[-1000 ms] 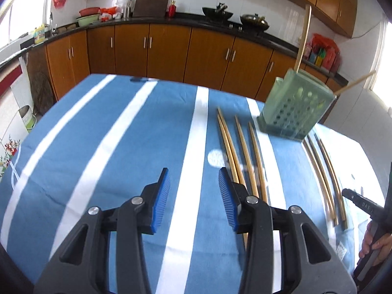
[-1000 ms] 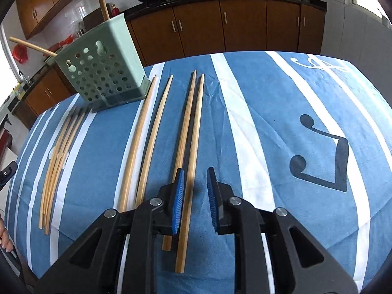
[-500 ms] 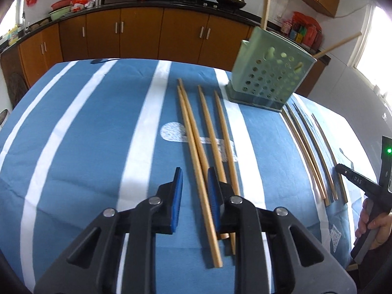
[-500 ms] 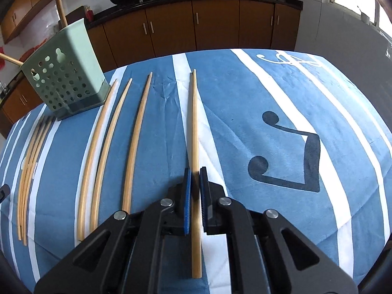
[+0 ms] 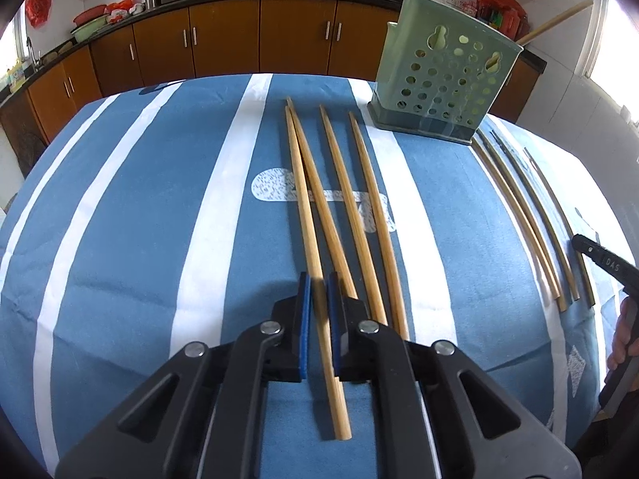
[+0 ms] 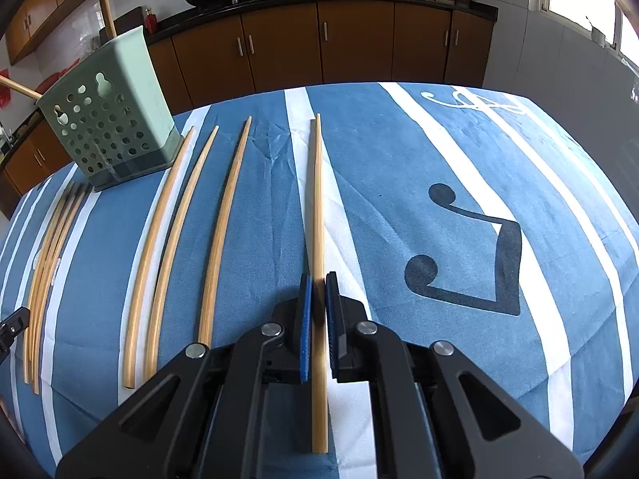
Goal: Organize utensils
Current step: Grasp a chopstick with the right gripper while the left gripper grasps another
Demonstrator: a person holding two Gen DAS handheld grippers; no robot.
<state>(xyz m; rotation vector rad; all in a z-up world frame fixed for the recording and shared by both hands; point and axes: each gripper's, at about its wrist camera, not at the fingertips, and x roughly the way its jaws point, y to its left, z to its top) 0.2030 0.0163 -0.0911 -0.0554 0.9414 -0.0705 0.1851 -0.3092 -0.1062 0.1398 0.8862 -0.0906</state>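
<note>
The jaws of my left gripper (image 5: 318, 279) are closing, and their blue pads pinch the leftmost of a few pale wooden chopsticks (image 5: 303, 199) on the blue striped cloth. Its thick end sticks out below the jaws. Three more chopsticks (image 5: 359, 207) lie just right of it. My right gripper (image 6: 317, 279) is shut on a single chopstick (image 6: 316, 199) that points away from me, apart from three others (image 6: 223, 219) to its left. The green perforated holder (image 5: 443, 80) (image 6: 108, 123) stands upright at the far side with two sticks (image 6: 104, 0) leaning in it.
A bundle of thin darker chopsticks (image 5: 531, 219) (image 6: 48, 259) lies in front of the holder. A hand (image 5: 623, 339) with the other gripper's black body (image 5: 603, 265) shows at the right edge of the left wrist view. Brown kitchen cabinets (image 6: 359, 48) run behind the table's far edge.
My left gripper moved right from bare cloth to the chopsticks and its jaws narrowed onto the leftmost one. My right gripper shut on its chopstick, which now lies apart from its former neighbour.
</note>
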